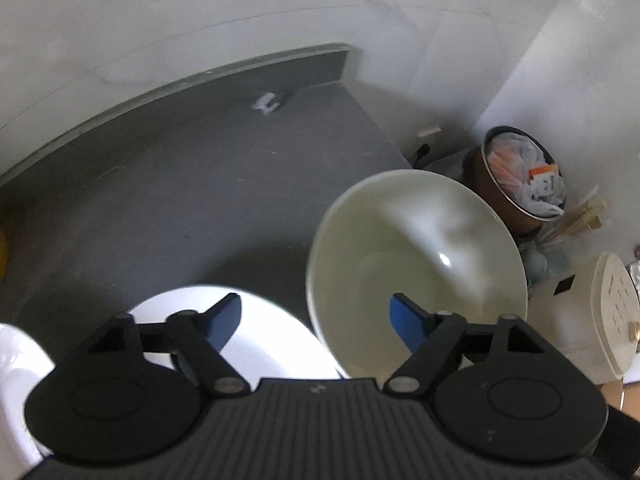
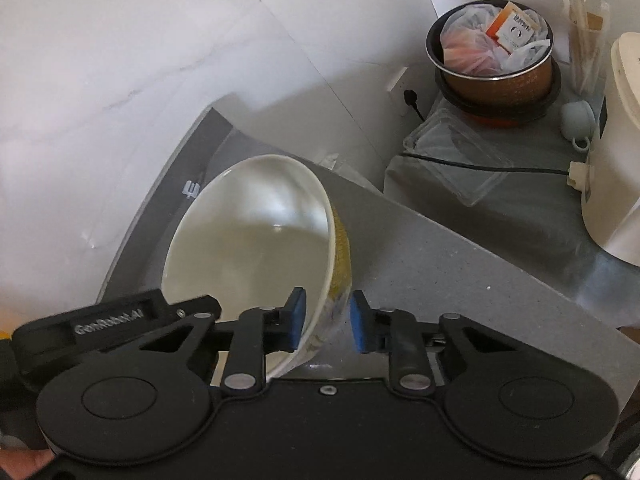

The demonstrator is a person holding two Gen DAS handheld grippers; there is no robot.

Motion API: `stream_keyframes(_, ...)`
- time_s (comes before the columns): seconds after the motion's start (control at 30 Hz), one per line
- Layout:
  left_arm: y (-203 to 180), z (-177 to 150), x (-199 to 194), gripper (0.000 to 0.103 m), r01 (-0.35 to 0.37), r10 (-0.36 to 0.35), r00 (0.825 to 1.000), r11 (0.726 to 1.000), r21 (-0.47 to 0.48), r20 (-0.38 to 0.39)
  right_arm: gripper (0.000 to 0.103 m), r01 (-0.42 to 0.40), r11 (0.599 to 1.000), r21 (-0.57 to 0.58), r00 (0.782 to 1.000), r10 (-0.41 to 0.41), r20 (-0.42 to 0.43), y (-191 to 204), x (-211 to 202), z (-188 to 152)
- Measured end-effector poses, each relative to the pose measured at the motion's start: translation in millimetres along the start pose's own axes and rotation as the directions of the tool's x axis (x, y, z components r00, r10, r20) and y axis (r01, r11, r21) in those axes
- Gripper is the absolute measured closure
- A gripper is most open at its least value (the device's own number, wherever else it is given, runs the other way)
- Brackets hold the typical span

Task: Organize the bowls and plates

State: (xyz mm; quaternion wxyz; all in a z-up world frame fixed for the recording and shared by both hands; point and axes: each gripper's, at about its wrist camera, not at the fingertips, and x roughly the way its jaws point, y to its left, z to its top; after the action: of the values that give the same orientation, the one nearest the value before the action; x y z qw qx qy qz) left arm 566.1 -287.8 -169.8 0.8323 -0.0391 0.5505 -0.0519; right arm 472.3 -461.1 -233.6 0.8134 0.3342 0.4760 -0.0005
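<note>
2 blue pads (image 2: 298,318) of right gripper (image 2: 326,316) straddling near rim of cream bowl (image 2: 256,236), 1 inside, 1 outside, wall between; contact not clear. Left gripper (image 1: 316,320) spread wide, right pad inside same bowl (image 1: 416,256), left pad above white plate (image 1: 256,344) on grey counter (image 1: 168,184).

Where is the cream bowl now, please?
The cream bowl stands on the grey counter, its wall between the right gripper's jaws. In the left wrist view it sits right of the white plate, before the brown pot.
</note>
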Motion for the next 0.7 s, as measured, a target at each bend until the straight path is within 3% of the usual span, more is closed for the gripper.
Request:
stream_keyframes(0.17, 1, -2, 12, 0.058, -0.007, 0.005, 0.999, 0.999, -0.032, -0.048, 0.084, 0.013, 1.0, -0.002, 1.0, -0.013, -0.016, 1, 0, 1)
stream_keyframes(0.27, 5, -3, 16, 0.07, 0.0, -0.004, 0.998, 0.998, -0.059, -0.067, 0.086, 0.026, 0.999, 0.022, 1.0, -0.026, -0.013, 0, -3, 0)
stream_keyframes(0.5, 7, -4, 16, 0.081, 0.018, -0.025, 0.996, 0.996, -0.083, -0.082, 0.086, 0.045, 0.999, 0.031, 0.999, -0.045, 0.005, -6, -15, -8)
stream_keyframes(0.57, 5, -4, 13, 0.092, 0.049, -0.055, 0.996, 0.995, -0.088, -0.075, 0.086, 0.04, 0.998, 0.057, 0.999, -0.04, 0.002, -12, -17, -9)
stream_keyframes(0.7, 2, -9, 12, 0.094, 0.059, -0.069, 0.993, 0.993, -0.105, -0.097, 0.087, 0.044, 0.997, 0.07, 0.999, -0.045, 0.011, -17, -23, -11)
